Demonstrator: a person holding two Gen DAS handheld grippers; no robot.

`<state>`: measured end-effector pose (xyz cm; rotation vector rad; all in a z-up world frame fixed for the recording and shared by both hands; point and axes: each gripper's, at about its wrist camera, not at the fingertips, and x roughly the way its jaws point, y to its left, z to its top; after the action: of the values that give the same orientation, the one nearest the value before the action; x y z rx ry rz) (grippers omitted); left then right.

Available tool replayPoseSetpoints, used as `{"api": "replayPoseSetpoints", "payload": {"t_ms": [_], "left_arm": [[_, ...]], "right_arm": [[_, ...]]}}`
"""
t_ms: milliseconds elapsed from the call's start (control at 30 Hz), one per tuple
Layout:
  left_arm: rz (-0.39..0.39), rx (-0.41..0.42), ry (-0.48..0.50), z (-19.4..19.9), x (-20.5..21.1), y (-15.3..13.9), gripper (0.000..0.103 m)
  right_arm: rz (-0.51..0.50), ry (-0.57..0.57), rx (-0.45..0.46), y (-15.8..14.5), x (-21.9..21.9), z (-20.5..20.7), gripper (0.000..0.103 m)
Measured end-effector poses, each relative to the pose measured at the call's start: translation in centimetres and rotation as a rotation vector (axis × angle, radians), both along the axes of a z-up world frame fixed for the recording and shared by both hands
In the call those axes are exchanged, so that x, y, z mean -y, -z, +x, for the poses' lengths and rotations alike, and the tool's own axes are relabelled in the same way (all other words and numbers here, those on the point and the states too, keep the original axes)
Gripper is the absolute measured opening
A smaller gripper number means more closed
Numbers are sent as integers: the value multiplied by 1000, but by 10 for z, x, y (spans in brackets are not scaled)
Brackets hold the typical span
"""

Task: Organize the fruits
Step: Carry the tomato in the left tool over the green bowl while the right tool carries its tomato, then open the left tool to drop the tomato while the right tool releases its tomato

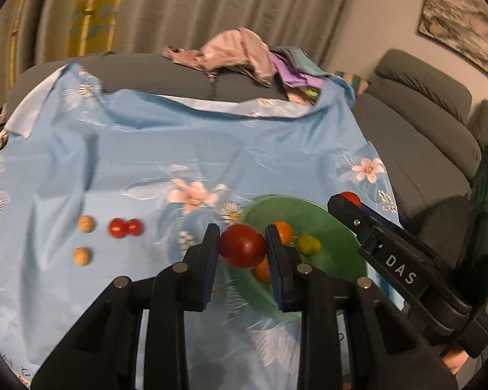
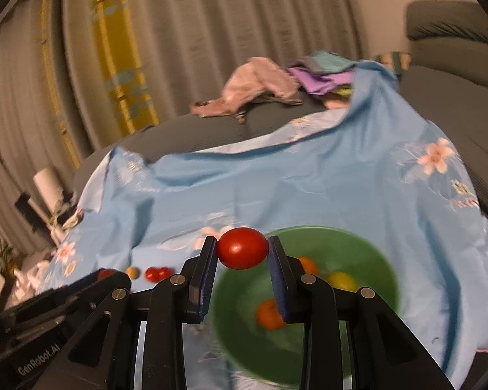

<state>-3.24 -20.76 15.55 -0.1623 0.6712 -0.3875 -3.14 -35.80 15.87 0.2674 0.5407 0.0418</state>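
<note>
My left gripper point(image 1: 242, 247) is shut on a red tomato point(image 1: 242, 245), held above the near left rim of a green bowl point(image 1: 335, 253). My right gripper point(image 2: 242, 250) is shut on another red tomato point(image 2: 242, 252), held above the bowl's point(image 2: 367, 260) left side. It also shows in the left wrist view point(image 1: 349, 200), over the bowl's far right rim. The bowl holds two orange fruits point(image 2: 270, 313) and a yellow one point(image 2: 341, 280). On the blue flowered cloth point(image 1: 179, 149) to the left lie two small red tomatoes point(image 1: 125, 227) and two tan round fruits point(image 1: 82, 255).
A heap of pink and purple clothes point(image 1: 240, 53) lies on the grey sofa behind the cloth. Grey sofa cushions point(image 1: 416, 123) rise at the right. Curtains hang behind. Clutter stands on the floor at the far left in the right wrist view point(image 2: 45, 195).
</note>
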Motion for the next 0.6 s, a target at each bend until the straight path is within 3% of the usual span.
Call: {"api": "replayPoseSetpoints", "payload": {"t_ms": [333,600], "left_arm": [[32,-51,86,21,63,23,29],[66,-124,110,39,88,49,29]], "right_arm": [[65,130,-113,23,56,6,33],[75,156,-206,41,69,16,33]]}}
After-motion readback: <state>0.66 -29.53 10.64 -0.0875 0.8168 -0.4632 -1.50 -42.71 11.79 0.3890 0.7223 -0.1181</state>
